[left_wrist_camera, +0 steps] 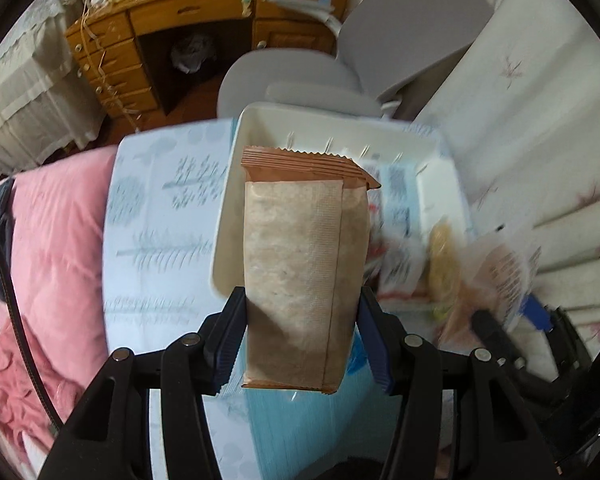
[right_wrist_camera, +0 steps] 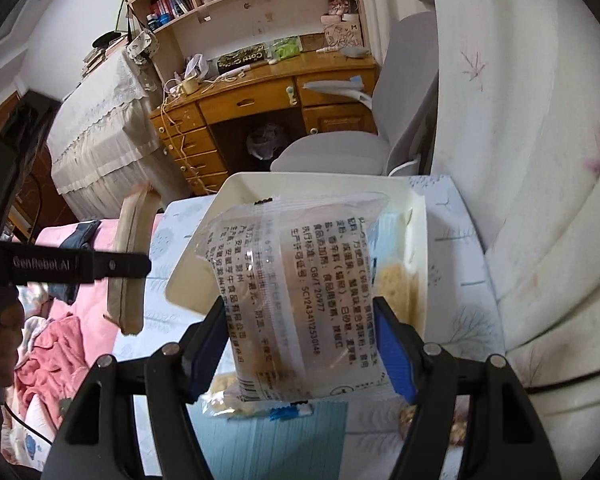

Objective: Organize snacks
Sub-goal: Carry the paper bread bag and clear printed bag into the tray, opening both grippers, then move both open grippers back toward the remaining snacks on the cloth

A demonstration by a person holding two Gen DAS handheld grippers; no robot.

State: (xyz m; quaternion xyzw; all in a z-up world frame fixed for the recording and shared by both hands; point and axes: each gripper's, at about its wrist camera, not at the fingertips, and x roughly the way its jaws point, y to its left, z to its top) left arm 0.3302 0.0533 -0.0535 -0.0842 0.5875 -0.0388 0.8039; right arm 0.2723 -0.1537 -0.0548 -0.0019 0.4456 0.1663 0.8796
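— Two packets held: my left gripper (left_wrist_camera: pixel 300 320) clamps the brown snack bar (left_wrist_camera: pixel 300 264), my right gripper (right_wrist_camera: pixel 304 344) pinches the clear printed packet (right_wrist_camera: pixel 300 292).
— Where?
— Both above the white bin (right_wrist_camera: pixel 416 216) (some snacks inside). I'd lower each flat, release low.

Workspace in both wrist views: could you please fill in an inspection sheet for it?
Surface: pale blue patterned cloth, pink bedding beside it.
Job's things: brown snack packet; clear printed snack packet; white bin holds more snacks.
Clutter: loose snacks on the cloth.
Grippers: left gripper shut on the brown snack packet; right gripper shut on the clear printed snack packet.
Cables: black cable across the pink bedding.
Surroundings: wooden desk, grey chair, bookshelf above.
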